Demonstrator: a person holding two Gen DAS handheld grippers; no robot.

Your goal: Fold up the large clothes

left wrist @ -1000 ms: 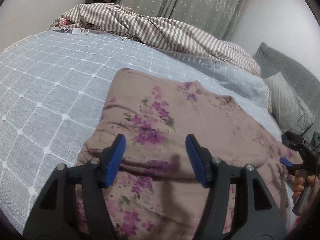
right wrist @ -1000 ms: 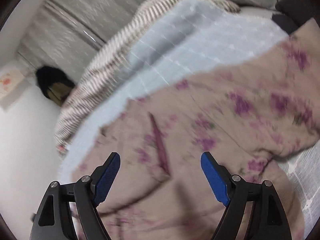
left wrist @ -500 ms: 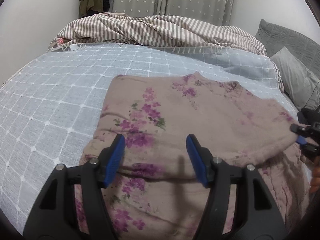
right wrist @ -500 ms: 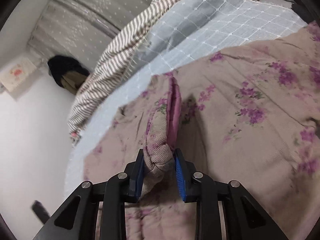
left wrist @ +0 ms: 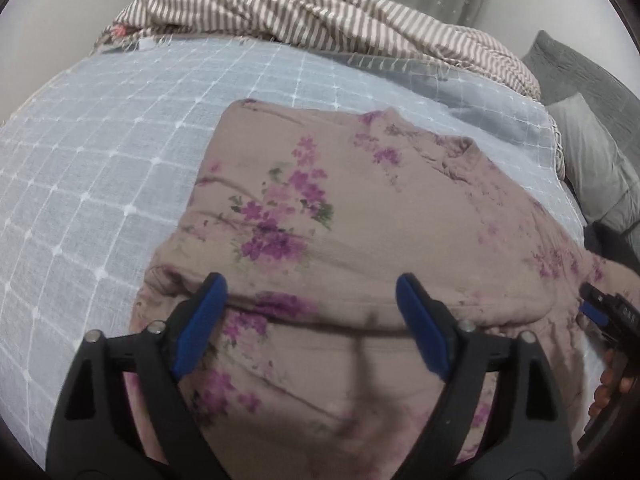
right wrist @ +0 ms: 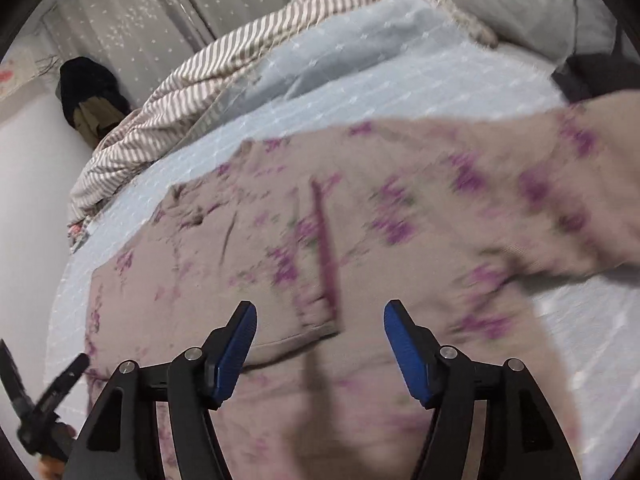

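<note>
Blue checked bedding (left wrist: 100, 184) is lying under everything. Left gripper (left wrist: 312, 320) is hanging over the flowery garment (left wrist: 360, 208), its jaws just opening wider, holding nothing. Right gripper (right wrist: 320, 344) is just letting go of the fold it was pinching; that fold is likely done.

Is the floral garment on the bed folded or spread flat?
Partly folded: the floral garment has one layer doubled over another, its folded edge running across near the left gripper.

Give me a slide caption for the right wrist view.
Open right hand-held gripper above folded floral garment on blue checked bedspread.
</note>
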